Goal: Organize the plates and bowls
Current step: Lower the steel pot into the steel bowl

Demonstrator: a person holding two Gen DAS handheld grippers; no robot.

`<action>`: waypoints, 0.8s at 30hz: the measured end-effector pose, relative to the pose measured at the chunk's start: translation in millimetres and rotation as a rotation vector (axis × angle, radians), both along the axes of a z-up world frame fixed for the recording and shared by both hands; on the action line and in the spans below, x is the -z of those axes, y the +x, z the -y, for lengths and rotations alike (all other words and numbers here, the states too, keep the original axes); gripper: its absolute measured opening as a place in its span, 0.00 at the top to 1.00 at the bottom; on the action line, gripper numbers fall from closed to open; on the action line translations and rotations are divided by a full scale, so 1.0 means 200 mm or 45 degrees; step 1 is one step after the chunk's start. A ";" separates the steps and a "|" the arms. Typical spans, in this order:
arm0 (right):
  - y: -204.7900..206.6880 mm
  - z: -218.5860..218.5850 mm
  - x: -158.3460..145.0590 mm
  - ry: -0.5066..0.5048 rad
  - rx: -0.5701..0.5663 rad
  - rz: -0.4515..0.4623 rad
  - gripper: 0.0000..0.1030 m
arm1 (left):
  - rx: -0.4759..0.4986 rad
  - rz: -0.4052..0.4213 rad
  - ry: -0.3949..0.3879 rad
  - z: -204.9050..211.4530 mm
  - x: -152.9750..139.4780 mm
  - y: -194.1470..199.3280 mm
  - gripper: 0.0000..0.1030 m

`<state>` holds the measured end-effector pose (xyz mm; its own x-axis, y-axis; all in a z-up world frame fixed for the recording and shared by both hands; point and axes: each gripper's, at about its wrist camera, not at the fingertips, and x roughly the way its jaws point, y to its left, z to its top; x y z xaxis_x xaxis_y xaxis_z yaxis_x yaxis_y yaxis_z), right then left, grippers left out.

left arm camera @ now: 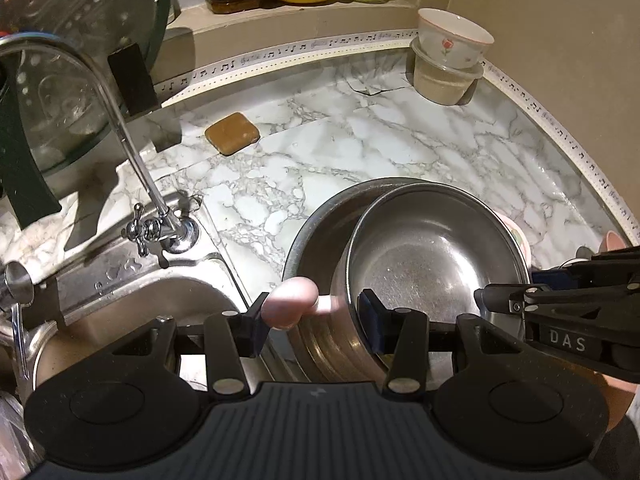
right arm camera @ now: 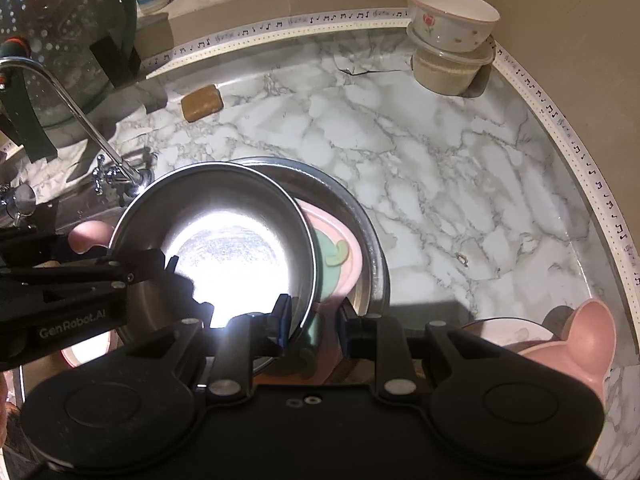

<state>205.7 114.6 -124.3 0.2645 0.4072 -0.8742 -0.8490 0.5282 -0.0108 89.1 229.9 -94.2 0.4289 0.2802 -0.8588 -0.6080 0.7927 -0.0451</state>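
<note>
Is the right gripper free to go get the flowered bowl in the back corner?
Probably not yet: the right gripper is clamped on the steel bowl. The counter toward the flowered bowl looks unobstructed.

A steel bowl point(left arm camera: 432, 248) sits tilted inside a wider steel basin point(right arm camera: 360, 240) on the desk point(left arm camera: 400, 140), right of the sink point(left arm camera: 160, 300). Behind, in the far right corner, a flowered bowl point(left arm camera: 452, 38) rests on a lidded tub point(left arm camera: 444, 80). A soap bar point(left arm camera: 232, 133) lies behind the tap point(left arm camera: 120, 120).
</note>
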 end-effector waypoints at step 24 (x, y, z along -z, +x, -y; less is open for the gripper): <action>0.05 -0.03 0.05 -0.067 0.007 -0.025 0.79 | 0.067 0.008 0.077 0.00 -0.06 0.03 0.49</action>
<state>215.1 121.0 -135.2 0.2495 0.3594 -0.8992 -0.8463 0.5322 -0.0221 94.6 230.1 -82.8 0.4494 0.3082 -0.8385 -0.5653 0.8249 0.0002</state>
